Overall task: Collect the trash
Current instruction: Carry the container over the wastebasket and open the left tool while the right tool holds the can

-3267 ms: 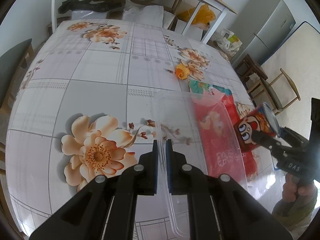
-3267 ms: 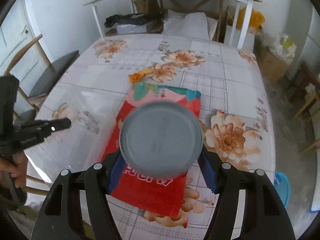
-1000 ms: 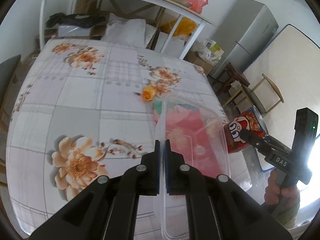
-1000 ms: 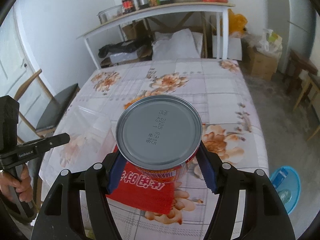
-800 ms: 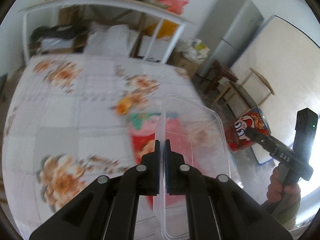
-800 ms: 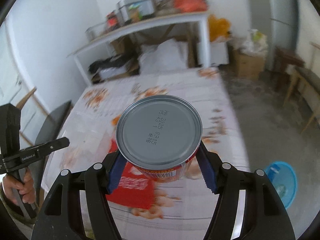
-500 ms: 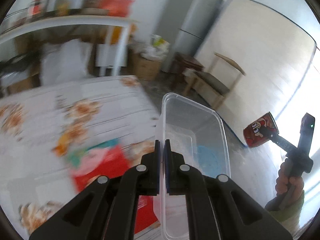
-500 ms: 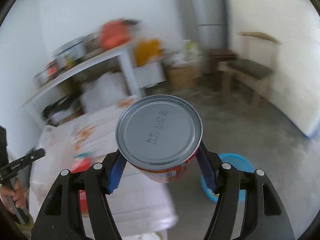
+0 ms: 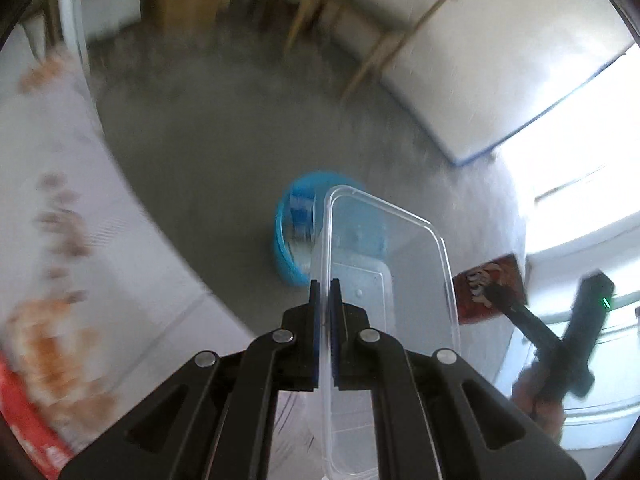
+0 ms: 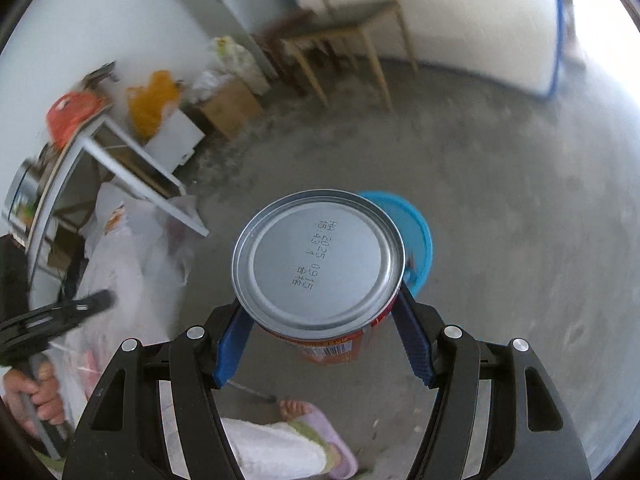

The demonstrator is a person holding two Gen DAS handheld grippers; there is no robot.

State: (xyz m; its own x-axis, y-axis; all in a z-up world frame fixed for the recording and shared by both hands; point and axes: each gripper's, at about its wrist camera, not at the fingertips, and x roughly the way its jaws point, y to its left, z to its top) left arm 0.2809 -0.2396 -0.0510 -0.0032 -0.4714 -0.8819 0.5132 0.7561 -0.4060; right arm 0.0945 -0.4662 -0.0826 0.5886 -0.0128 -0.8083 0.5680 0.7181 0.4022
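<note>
My left gripper is shut on the rim of a clear plastic container, held out over the grey floor. Past the container stands a blue trash bin with scraps inside. My right gripper is shut on a red can whose silver bottom faces the camera. The blue trash bin shows just behind the can in the right wrist view. The left wrist view also catches the red can in the right gripper at the right edge, beside the container.
The flowered table lies at the left with a red packet on it. Wooden chairs and a cardboard box stand along the far wall. A white shelf frame is at left. A slippered foot is below the can.
Both grippers have swung away from the table to the right and tipped down toward the floor. The blue bin now sits in front of both. Container and can stay gripped.
</note>
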